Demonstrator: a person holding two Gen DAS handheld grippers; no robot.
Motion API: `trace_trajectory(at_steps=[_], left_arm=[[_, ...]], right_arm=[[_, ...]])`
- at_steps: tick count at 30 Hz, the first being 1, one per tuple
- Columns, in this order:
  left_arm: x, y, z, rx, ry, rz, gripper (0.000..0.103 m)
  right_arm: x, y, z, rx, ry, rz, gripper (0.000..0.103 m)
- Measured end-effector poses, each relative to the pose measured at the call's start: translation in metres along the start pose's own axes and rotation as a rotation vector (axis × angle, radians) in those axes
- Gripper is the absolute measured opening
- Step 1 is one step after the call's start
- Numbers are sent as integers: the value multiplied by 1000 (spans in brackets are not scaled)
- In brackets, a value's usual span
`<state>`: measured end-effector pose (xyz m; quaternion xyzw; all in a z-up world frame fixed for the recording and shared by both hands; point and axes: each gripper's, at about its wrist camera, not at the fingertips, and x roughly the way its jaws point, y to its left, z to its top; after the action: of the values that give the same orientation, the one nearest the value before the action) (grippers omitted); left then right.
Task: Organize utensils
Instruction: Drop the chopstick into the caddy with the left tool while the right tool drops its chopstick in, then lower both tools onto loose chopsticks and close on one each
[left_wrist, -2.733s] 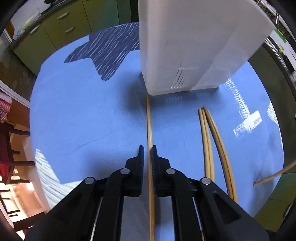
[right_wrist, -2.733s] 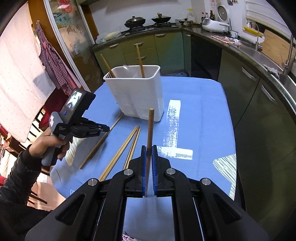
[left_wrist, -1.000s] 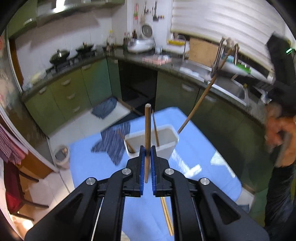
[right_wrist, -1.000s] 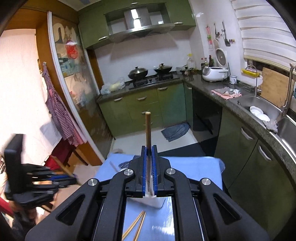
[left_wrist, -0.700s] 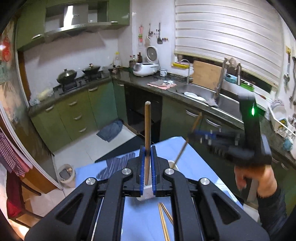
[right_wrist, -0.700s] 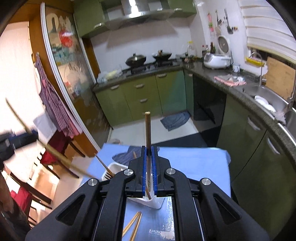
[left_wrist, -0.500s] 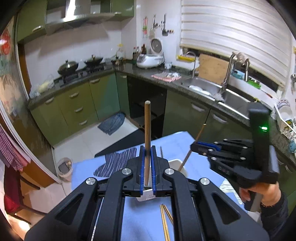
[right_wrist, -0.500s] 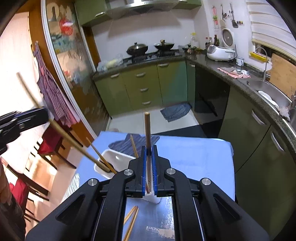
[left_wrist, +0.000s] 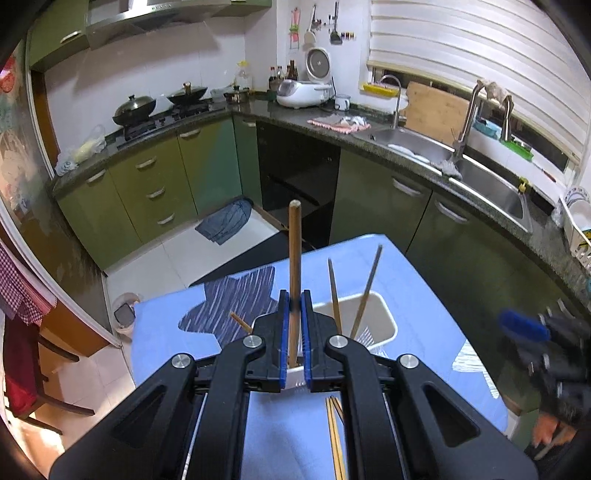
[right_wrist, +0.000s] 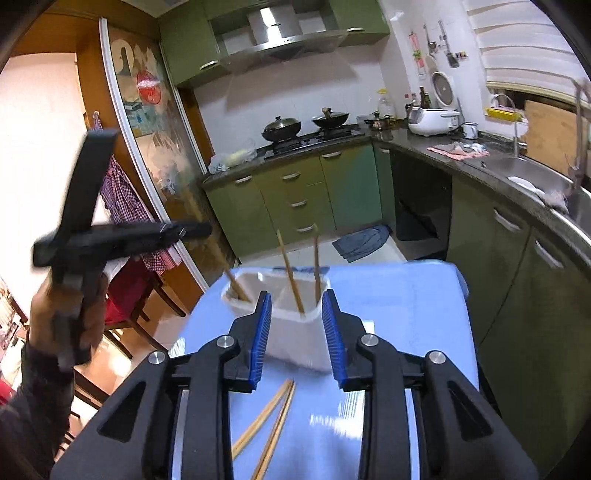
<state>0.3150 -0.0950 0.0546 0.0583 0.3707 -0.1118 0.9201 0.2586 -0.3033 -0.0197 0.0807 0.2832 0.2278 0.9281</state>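
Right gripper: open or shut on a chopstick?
Open. The right gripper has just been opening; its blue pads stand apart with nothing between them, and the white holder shows through the gap.

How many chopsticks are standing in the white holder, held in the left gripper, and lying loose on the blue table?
Standing chopsticks in the white holder: 3
Held chopstick in the left gripper: 1
Loose chopsticks on the blue table: 2 in view
Total: 6
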Motion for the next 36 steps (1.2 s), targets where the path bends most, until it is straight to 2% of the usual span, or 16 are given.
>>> trace_trajectory(at_steps=[9, 15, 17, 20, 21, 24, 29, 31, 33, 36], left_arm=[[26, 3, -20, -8, 74, 7, 6], [37, 8, -29, -44, 103, -16, 6], [36, 8, -32, -49, 103, -29, 11], [27, 9, -38, -63, 84, -45, 36], [23, 9, -42, -65, 80, -47, 39], [9, 11, -63, -72, 79, -52, 39], [9, 9, -116, -91, 155, -83, 39], [26, 6, -143, -101, 231, -106, 36], [43, 2, -160, -105, 292, -121, 24], [72, -4, -179, -124, 367, -142, 24]], right_arm=[[-35, -19, -98, 121, -45, -94, 31], [-42, -28, -140, 164, 2, -157, 34], [-39, -25, -146, 152, 23, -183, 34], [-32, -22, -150, 133, 40, -222, 36], [-28, -19, -150, 130, 43, -227, 36], [-23, -14, -152, 126, 58, -212, 36], [-9, -10, -154, 121, 86, -205, 38], [-7, -9, -155, 121, 94, -207, 38], [-3, -8, -155, 118, 102, -220, 38], [2, -7, -157, 117, 112, -233, 40]])
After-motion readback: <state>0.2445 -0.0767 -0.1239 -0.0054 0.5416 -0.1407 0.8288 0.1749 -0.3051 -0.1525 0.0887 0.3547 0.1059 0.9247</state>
